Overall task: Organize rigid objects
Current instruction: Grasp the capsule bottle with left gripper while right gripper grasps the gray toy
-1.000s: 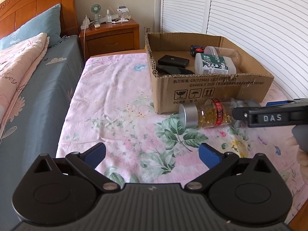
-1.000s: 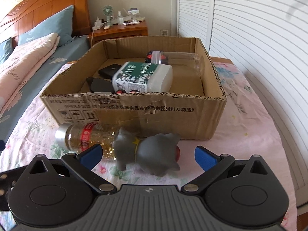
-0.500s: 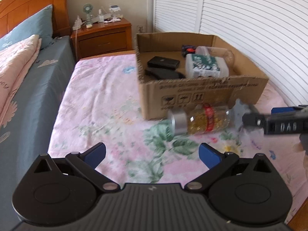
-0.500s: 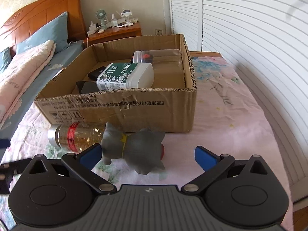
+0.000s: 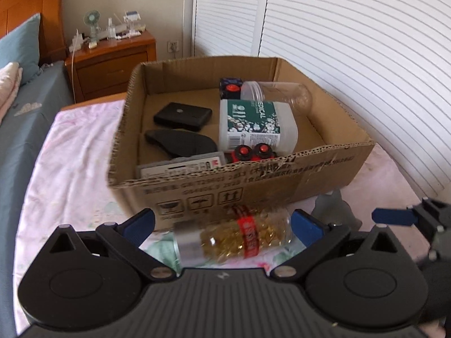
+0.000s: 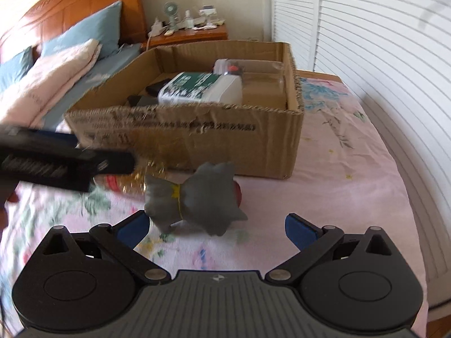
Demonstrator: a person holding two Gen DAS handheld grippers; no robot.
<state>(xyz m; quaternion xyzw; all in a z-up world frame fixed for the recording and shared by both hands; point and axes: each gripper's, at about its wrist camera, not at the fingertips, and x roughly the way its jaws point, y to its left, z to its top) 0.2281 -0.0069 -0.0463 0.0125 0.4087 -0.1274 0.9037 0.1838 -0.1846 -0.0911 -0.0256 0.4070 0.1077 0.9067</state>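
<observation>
My left gripper straddles the capsule bottle lying beside the cardboard box, jaws released for pickup; right gripper, also released, faces the grey toy.

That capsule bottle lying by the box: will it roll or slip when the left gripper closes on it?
The bottle lies on its side, round, so a nudge likely rolls it. Its clear wall looks smooth, perhaps slippery. Nearly full of capsules, it probably feels weighty.

A wooden nightstand stands beside the headboard, with white louvered doors opposite.
</observation>
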